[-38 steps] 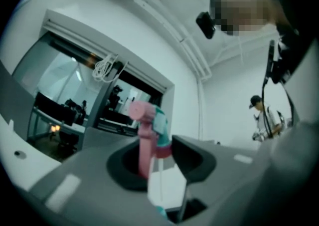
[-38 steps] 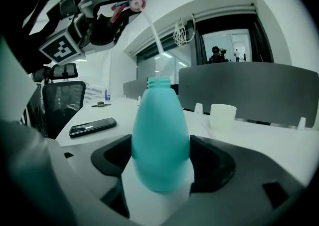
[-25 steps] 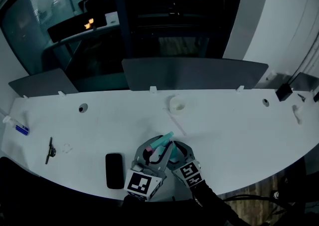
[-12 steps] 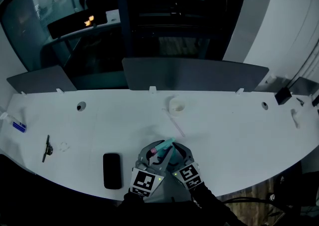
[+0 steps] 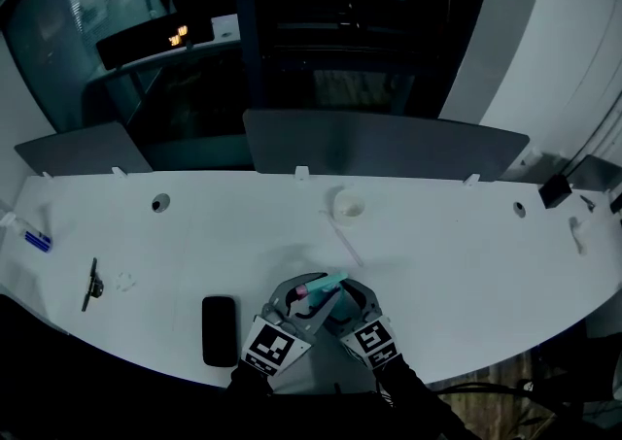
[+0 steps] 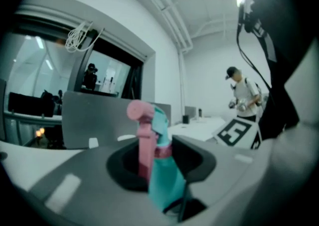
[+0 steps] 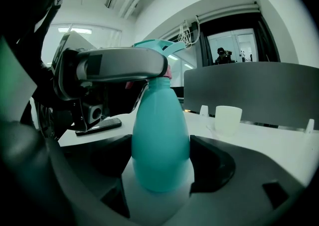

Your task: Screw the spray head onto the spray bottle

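Observation:
A teal spray bottle (image 7: 160,135) stands upright between the jaws of my right gripper (image 7: 160,166), which is shut on its body. My left gripper (image 6: 162,170) is shut on the spray head (image 6: 155,122), teal with a pink trigger (image 6: 144,140), which sits on top of the bottle's neck. In the right gripper view the left gripper (image 7: 119,65) reaches across the bottle's top. In the head view both grippers (image 5: 303,304) (image 5: 346,308) meet at the table's front edge, with the spray head (image 5: 326,284) between them.
On the white table (image 5: 466,253) a black phone (image 5: 219,329) lies left of the grippers. A white cup (image 5: 347,205) and a thin tube (image 5: 345,244) lie behind them. A black tool (image 5: 93,283) is at the far left. Grey dividers (image 5: 384,142) line the back edge. A person (image 6: 244,95) stands far off.
My left gripper has sunk a little with the spray head, which now lies lower over the bottle. My right gripper and the bottle have stayed put.

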The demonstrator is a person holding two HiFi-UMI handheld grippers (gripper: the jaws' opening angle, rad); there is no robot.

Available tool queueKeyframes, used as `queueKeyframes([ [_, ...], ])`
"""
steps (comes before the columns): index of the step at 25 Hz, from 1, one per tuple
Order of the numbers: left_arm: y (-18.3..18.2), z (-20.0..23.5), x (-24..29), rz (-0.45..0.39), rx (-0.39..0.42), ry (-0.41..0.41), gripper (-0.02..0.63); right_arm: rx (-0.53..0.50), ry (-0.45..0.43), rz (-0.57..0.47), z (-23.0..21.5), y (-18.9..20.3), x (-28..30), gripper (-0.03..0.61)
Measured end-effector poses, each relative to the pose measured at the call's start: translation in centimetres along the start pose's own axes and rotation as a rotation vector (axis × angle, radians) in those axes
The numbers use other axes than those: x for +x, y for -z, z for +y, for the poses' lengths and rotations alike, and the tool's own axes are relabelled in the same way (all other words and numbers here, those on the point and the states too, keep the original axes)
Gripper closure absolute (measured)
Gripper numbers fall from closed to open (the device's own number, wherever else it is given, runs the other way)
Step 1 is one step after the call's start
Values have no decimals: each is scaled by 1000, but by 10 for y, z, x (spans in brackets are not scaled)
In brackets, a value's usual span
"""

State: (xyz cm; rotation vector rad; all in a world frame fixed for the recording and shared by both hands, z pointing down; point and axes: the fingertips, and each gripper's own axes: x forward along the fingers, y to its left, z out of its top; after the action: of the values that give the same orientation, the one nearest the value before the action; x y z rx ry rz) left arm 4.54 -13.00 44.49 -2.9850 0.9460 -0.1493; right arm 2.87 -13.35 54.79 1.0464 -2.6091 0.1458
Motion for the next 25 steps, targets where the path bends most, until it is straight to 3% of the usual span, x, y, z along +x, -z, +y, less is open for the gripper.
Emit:
queueKeyframes([
  [7,11,-6,1,26,75,-11,479,7,-17,-6,1,1,1,222],
  [11,11,-6,2,47,87,29,480,10,-37,-13,0,5,0,222],
  [14,13,-8,1,77,98,91,480,-14,-129,-26,4,1,-1,222],
  [17,15,-10,-5,87,72,150,480,-63,-284,-18,12,3,-2,222],
  [19,14,-10,-7,90,74,141,480,-62,-335,5,14,3,-2,222],
  [21,13,-10,-7,85,69,80,480,-17,-277,1,10,3,-6,222],
  [25,13,-6,-7,62,35,-68,480,77,10,-75,0,3,-22,222],
])
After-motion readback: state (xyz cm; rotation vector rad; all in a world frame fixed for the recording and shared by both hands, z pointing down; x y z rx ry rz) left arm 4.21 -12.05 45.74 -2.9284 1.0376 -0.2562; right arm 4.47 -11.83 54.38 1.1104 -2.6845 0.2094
